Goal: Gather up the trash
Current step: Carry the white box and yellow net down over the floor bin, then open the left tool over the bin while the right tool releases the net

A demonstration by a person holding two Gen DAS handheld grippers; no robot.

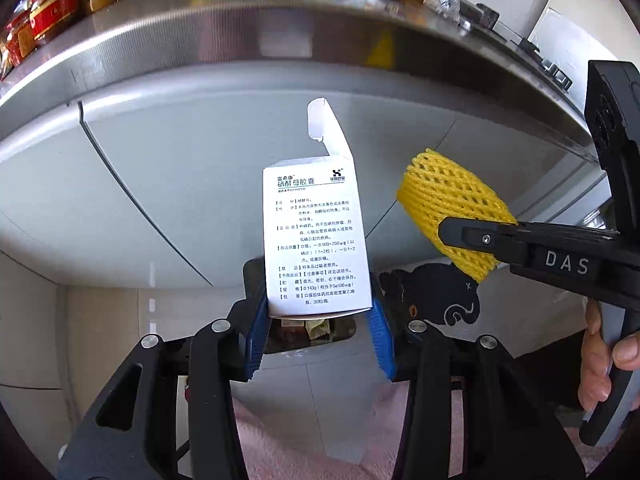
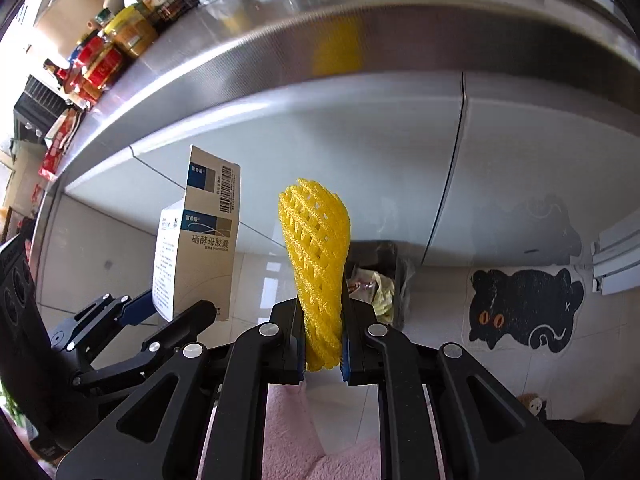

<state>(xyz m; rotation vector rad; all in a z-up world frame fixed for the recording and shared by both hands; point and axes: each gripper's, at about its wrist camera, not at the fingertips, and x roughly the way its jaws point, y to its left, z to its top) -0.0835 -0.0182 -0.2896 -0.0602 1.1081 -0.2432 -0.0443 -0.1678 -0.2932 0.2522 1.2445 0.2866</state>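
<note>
Carrying step: left gripper (image 1: 316,320) pinches the box (image 1: 314,236), right gripper (image 2: 322,344) pinches the net (image 2: 318,264); next, release over the bin (image 2: 380,280) just beyond the jaws.

Both grippers (image 1: 316,336) (image 2: 322,344): black linkage arms, silver pivot screws, 2 blue ribbed pads each; "DAS" marked; pink fuzzy clothing below.
</note>
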